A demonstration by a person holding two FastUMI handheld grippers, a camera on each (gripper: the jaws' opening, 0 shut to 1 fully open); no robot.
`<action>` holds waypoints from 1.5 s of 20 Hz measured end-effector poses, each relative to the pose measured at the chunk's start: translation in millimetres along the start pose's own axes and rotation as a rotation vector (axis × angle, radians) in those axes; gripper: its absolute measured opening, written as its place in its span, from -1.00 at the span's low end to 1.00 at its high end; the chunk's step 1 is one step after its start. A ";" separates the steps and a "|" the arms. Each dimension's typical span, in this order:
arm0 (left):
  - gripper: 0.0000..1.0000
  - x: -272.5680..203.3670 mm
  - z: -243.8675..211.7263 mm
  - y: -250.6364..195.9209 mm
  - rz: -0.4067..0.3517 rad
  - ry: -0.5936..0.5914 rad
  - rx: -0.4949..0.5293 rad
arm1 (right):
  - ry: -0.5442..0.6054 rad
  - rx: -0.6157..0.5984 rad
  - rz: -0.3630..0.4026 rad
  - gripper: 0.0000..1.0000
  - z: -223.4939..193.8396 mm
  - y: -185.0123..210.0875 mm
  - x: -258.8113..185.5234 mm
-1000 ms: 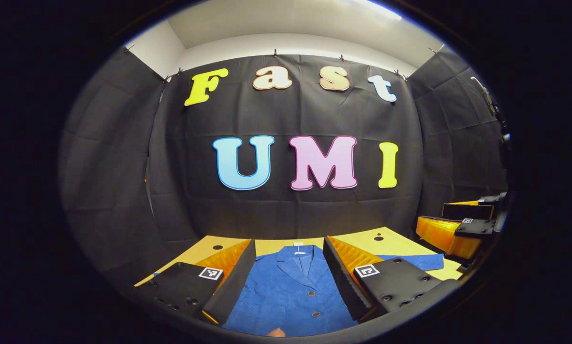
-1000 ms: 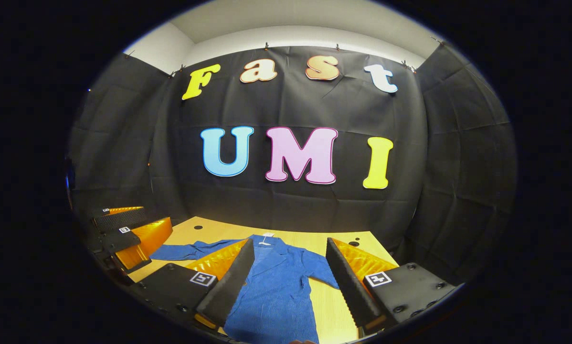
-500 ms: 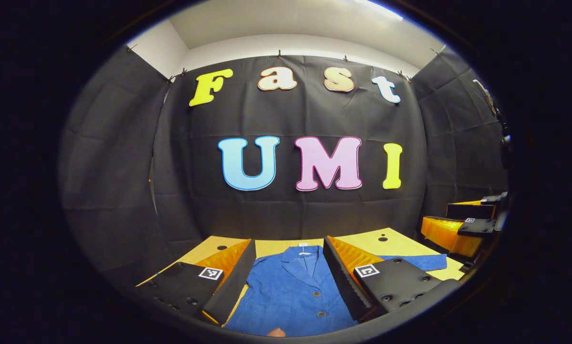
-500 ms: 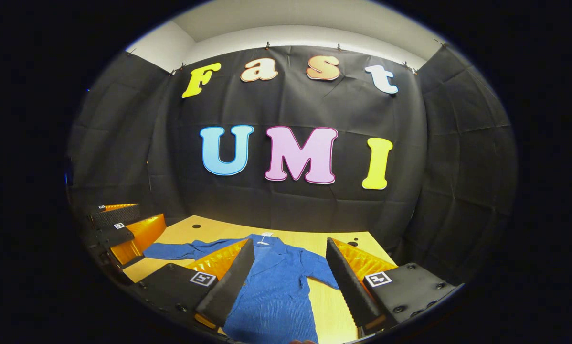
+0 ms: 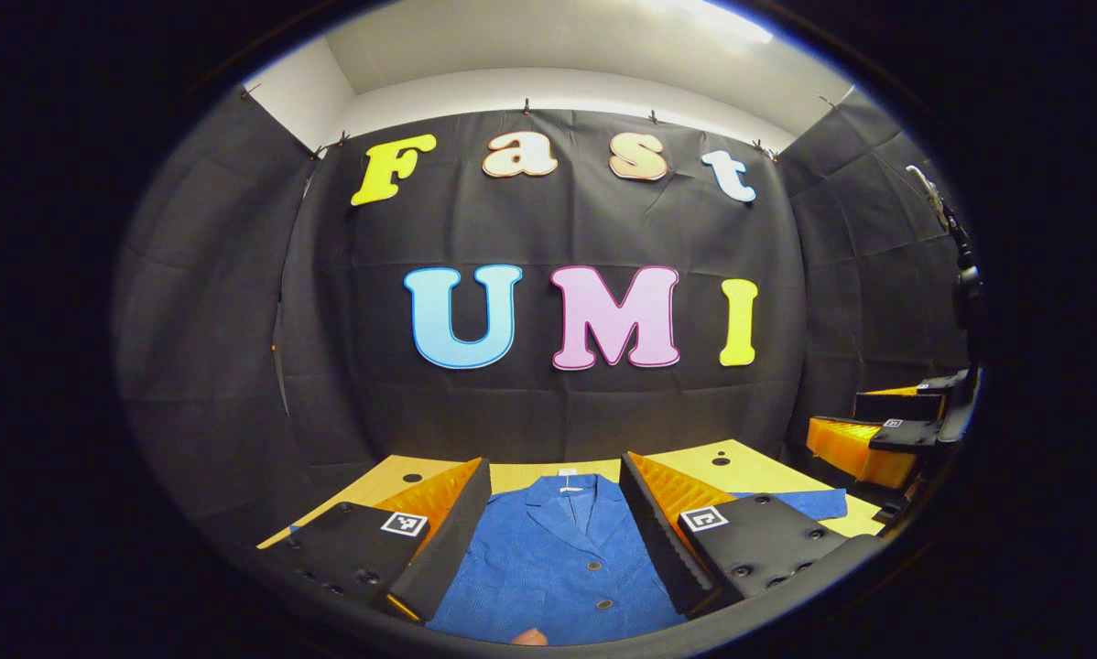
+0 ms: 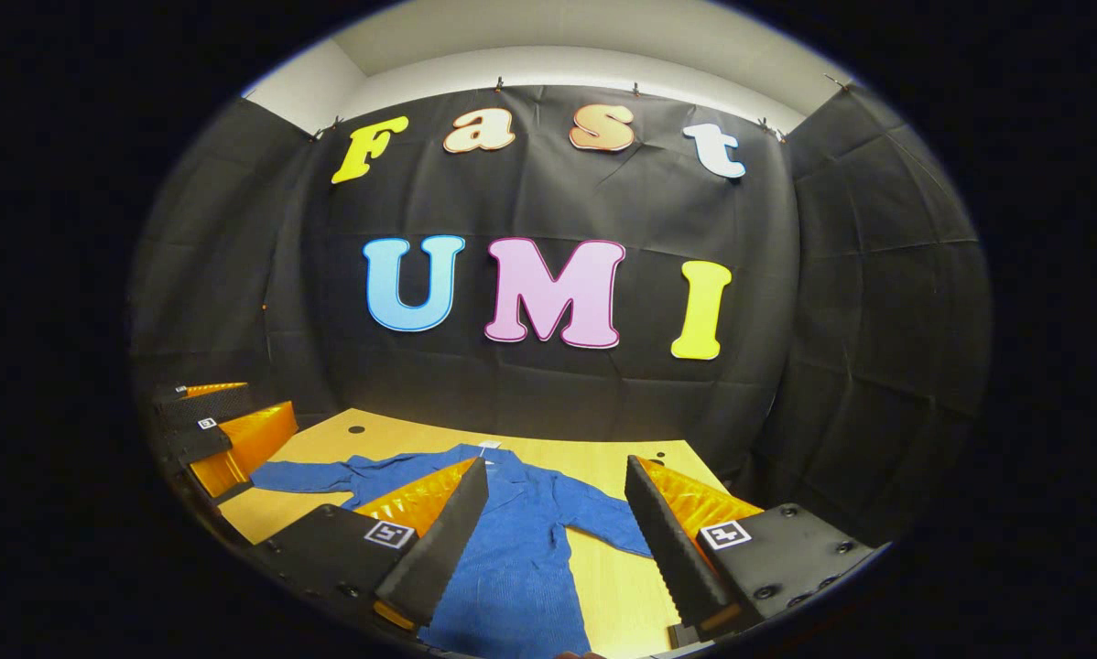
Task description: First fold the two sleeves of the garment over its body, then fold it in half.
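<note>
On the wooden table (image 6: 640, 595) a blue jacket (image 6: 521, 540) lies flat, sleeves outstretched. Both the left gripper (image 5: 553, 531) and right gripper (image 6: 558, 540) hover above it, fingers spread and empty. Pinching a sleeve (image 6: 306, 476) near its cuff would likely fold it cleanest.

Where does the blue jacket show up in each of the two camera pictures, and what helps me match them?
Left gripper view: the blue jacket lies at bottom centre, collar away from the camera, framed between the left gripper's open fingers.
Right gripper view: the jacket lies at bottom, left of centre on the wooden table, one sleeve stretched out to the left.
Shared landmark: the small white tag at the collar.
</note>
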State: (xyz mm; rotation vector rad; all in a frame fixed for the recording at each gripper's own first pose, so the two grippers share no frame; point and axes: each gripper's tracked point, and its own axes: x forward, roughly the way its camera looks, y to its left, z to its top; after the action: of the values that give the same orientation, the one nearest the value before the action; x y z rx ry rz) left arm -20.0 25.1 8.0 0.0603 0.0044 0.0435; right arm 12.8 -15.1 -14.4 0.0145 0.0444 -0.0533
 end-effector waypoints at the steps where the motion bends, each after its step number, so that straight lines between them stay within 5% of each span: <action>1: 0.58 0.5 -0.8 0.0 -0.002 0.000 0.000 | -0.004 -0.014 -0.014 0.94 0.5 -6.8 2.3; 9: 0.72 4.7 -1.2 -1.1 -0.001 -0.006 0.000 | -0.020 -0.031 -0.076 0.94 4.6 -38.1 13.5; 12: 0.58 7.8 0.4 -1.8 -0.003 -0.010 0.000 | -0.027 -0.037 -0.080 0.94 4.8 -44.3 16.7; 18: 0.65 23.0 -5.5 -18.0 -0.031 0.000 -0.029 | 0.003 -0.043 -0.157 0.94 -10.6 -105.3 31.6; 23: 0.58 44.0 -1.7 -50.3 -0.047 0.015 -0.068 | 0.104 -0.046 -0.240 0.95 -64.2 -196.8 60.0; 27: 0.65 55.3 6.4 -72.7 -0.032 0.036 -0.042 | 0.386 0.009 -0.285 0.96 -192.1 -266.9 92.0; 28: 0.58 55.7 10.0 -78.7 -0.028 0.038 -0.029 | 0.446 0.061 -0.288 0.83 -221.1 -275.8 101.8; 30: 0.58 55.7 14.3 -83.4 -0.002 0.037 0.008 | 0.525 0.145 -0.305 0.98 -262.4 -292.2 118.2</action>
State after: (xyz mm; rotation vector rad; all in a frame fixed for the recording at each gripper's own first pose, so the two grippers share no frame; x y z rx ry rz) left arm 39.3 -56.6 17.0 0.0674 0.0412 0.0427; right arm 103.6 -308.9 -285.7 0.1672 0.5680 -0.3571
